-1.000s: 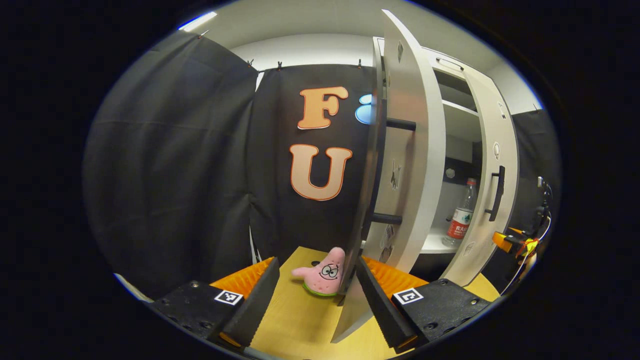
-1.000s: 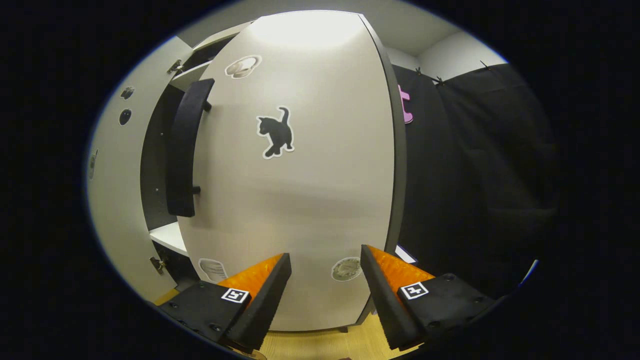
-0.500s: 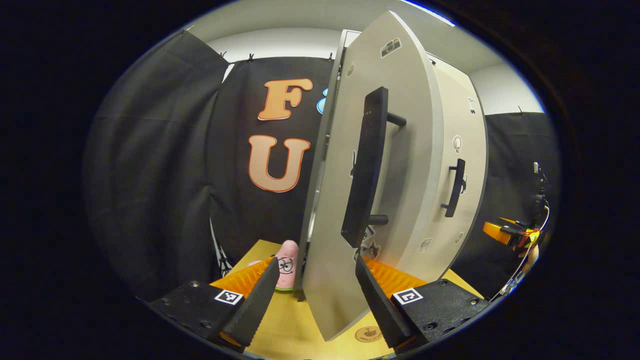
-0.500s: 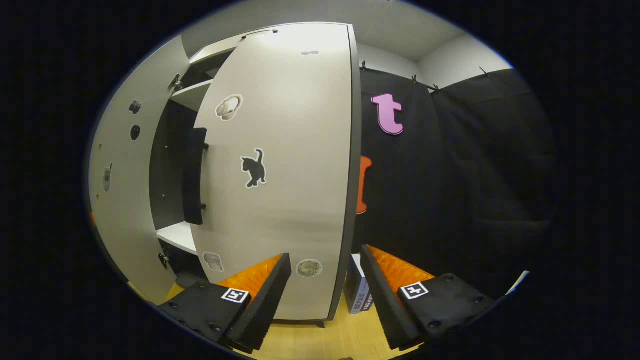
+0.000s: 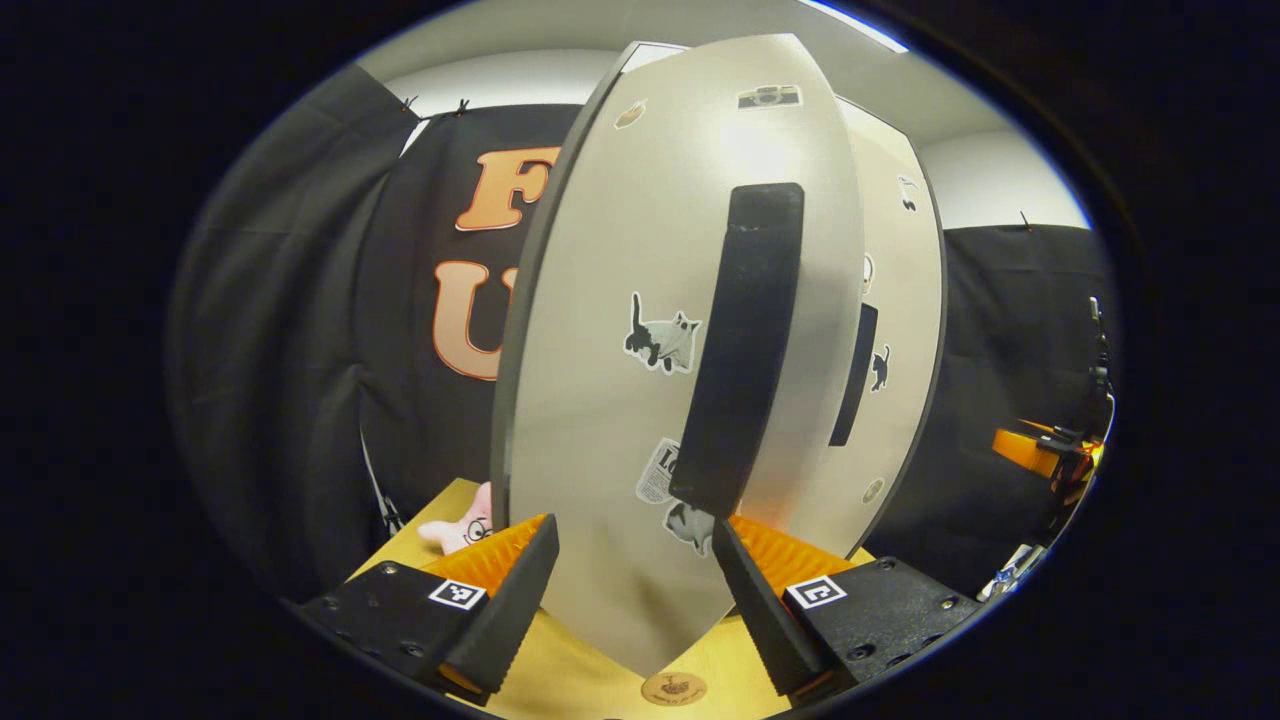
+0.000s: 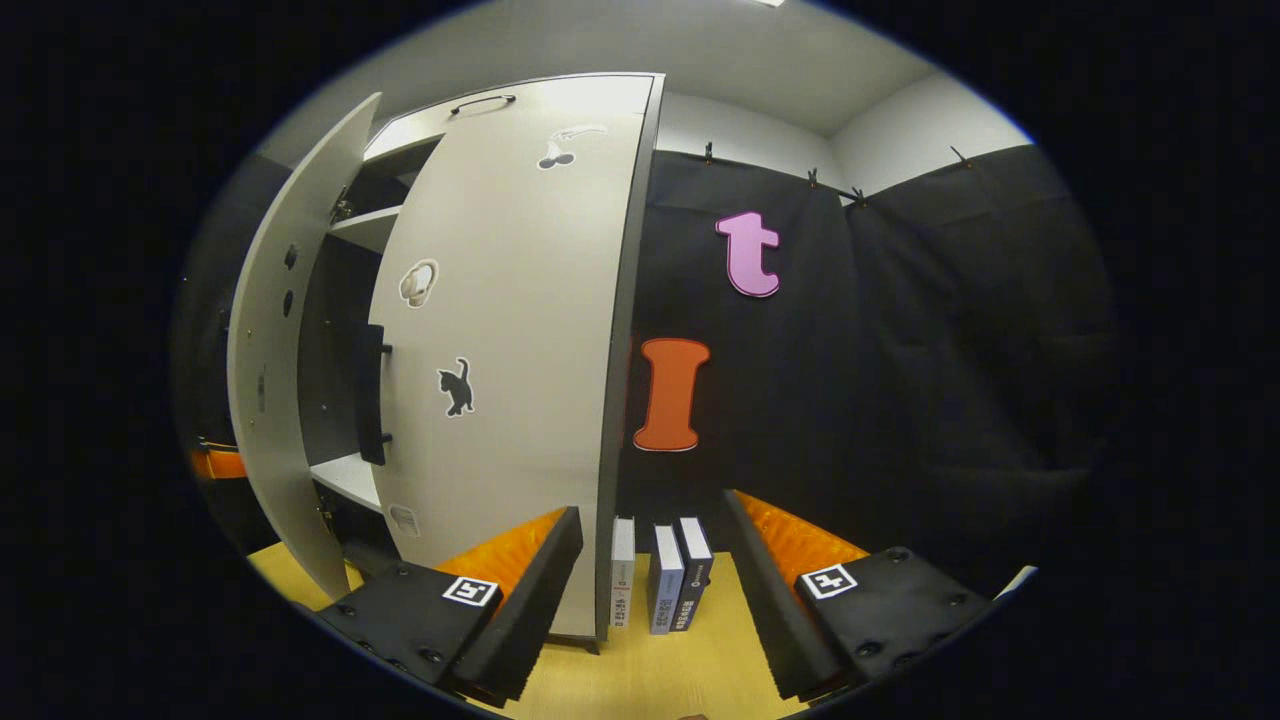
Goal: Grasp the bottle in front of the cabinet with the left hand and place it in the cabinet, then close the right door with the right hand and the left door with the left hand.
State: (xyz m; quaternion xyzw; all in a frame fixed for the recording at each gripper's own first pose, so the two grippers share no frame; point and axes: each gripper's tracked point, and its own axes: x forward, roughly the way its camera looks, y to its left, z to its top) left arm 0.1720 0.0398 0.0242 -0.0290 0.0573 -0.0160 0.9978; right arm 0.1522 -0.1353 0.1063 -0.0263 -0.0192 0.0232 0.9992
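The step in hand looks like the last one, closing the left door (image 5: 600, 400) with the left gripper (image 5: 630, 600). In the left gripper view the fingers are spread wide with nothing between them, and the door panel with its cat sticker (image 5: 662, 340) and long black handle (image 5: 745, 345) stands right in front of them; whether a finger touches the panel cannot be told. In the right gripper view the right door (image 6: 510, 360) appears to lie closed against the cabinet, while the left door (image 6: 270, 370) is ajar, a shelf (image 6: 340, 475) showing in the gap. The right gripper (image 6: 650, 600) hangs unclenched and empty, near three books (image 6: 660, 575) standing on the wooden tabletop (image 6: 690, 670). The bottle is hidden, presumably inside behind the doors. The next move calls for a steady push on the left door until it meets the cabinet front. A pink starfish plush (image 5: 462, 525) sits beside the door's hinge side.
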